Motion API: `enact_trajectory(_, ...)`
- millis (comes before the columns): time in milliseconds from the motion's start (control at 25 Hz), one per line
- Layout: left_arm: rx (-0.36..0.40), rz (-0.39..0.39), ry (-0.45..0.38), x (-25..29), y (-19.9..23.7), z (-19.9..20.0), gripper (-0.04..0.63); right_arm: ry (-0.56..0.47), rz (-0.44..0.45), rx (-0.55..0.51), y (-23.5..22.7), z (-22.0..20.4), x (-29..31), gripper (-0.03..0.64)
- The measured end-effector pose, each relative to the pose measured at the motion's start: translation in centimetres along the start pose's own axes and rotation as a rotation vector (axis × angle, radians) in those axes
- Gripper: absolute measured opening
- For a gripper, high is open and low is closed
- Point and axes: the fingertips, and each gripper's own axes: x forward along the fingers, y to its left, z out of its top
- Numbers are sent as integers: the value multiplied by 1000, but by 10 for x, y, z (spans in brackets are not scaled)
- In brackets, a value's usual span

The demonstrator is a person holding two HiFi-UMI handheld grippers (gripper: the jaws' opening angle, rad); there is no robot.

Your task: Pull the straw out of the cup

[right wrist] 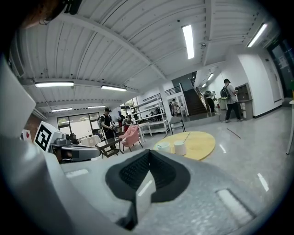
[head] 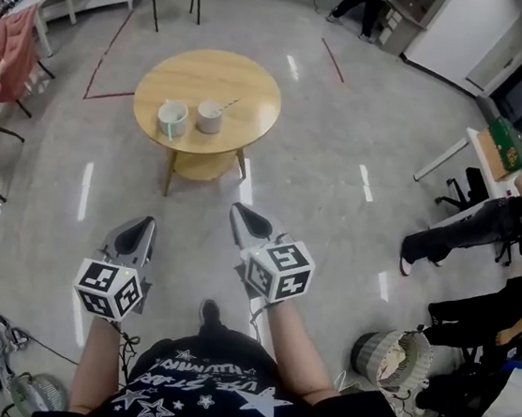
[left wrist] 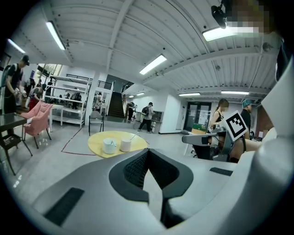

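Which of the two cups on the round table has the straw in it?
The white cup on the right in the head view: a straw leans out of it. The green-tinged cup beside it shows no long straw.

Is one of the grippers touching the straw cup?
No, the left gripper and right gripper hover over the floor, short of the table.

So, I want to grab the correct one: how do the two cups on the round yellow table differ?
The left cup is pale green and looks a little wider; the right cup is plain white. A straw leans out of the right cup, toward the right in the head view; no such straw sticks out of the left cup. Both stand upright, side by side on the table.
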Motion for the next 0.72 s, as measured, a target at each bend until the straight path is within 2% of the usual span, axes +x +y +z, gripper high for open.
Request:
enact_trajectory(320, -32, 39, -25, 39, -3, 19, 5, 11, 39, 1, -41, 12, 20, -2)
enact_trajectory(720, -46, 58, -14, 51, 10, 19, 5, 35, 57, 30, -53, 7, 43, -2)
